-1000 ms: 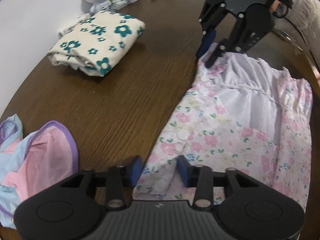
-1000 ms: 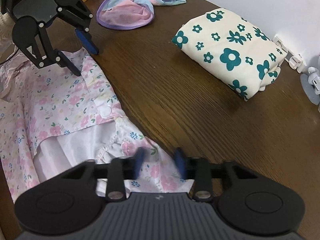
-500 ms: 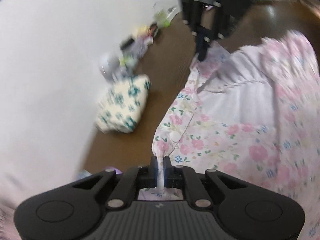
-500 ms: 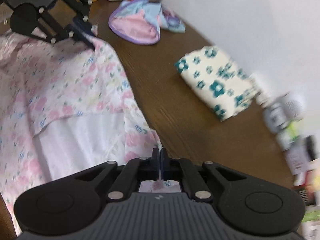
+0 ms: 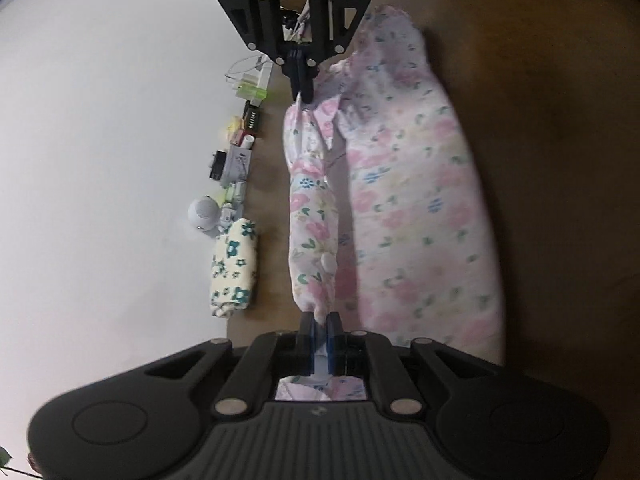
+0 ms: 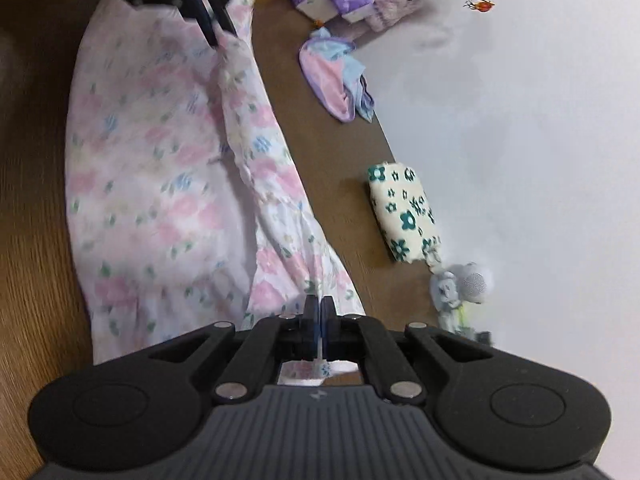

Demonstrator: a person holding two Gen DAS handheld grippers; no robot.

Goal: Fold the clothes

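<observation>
Thin floppy cotton, this pink floral garment (image 5: 416,200) hangs over the worktop (image 6: 32,240), left claw (image 5: 319,324) and right claw (image 6: 319,308) both pinched shut on its buttoned edge, where I'd grip.

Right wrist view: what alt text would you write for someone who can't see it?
The right gripper pinches one end of a pink floral garment, while the left gripper clamps its far end, holding that edge raised above the brown wooden table. By the white wall lie a folded cream cloth with teal flowers and a crumpled pink-and-blue garment.
</observation>
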